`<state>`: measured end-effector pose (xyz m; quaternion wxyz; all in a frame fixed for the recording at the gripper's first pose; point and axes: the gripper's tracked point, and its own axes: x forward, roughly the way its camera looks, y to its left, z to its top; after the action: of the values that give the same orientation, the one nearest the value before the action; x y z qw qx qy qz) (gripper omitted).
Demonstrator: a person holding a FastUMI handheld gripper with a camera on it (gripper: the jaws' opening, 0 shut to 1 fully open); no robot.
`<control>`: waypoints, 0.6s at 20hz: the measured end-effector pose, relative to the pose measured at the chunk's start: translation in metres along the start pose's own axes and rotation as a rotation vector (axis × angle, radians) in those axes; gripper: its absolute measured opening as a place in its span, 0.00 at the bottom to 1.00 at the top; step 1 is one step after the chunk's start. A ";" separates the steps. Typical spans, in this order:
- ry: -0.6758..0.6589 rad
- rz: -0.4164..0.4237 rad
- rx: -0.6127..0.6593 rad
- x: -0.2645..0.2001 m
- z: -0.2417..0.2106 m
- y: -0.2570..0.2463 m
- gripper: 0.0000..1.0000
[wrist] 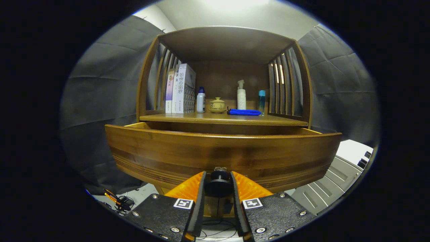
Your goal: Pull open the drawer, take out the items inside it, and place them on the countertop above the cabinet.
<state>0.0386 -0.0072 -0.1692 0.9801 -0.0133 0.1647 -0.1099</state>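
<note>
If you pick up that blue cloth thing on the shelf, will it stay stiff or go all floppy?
Probably floppy: the blue cloth lies flat and folded on the countertop, sagging to its shape. It likely weighs little and won't roll. The gripper is shut on the drawer knob, well short of it.

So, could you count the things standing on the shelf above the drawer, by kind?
Books: 3
Bottles: 3 (blue-capped, pump, teal)
Lidded pot: 1
Blue cloth: 1
Total: 8
The tool is shut on the drawer knob.
</note>
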 end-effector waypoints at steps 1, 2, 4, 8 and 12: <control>-0.002 0.003 -0.003 -0.004 0.000 0.001 0.39; -0.006 0.005 -0.006 -0.007 0.002 0.002 0.39; -0.024 0.004 0.002 -0.018 0.007 0.002 0.39; -0.138 0.057 0.030 -0.045 0.039 0.020 0.07; -0.063 0.022 0.026 -0.049 0.016 0.023 0.08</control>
<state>0.0038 0.0258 -0.1401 0.9860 -0.0022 0.1325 -0.1008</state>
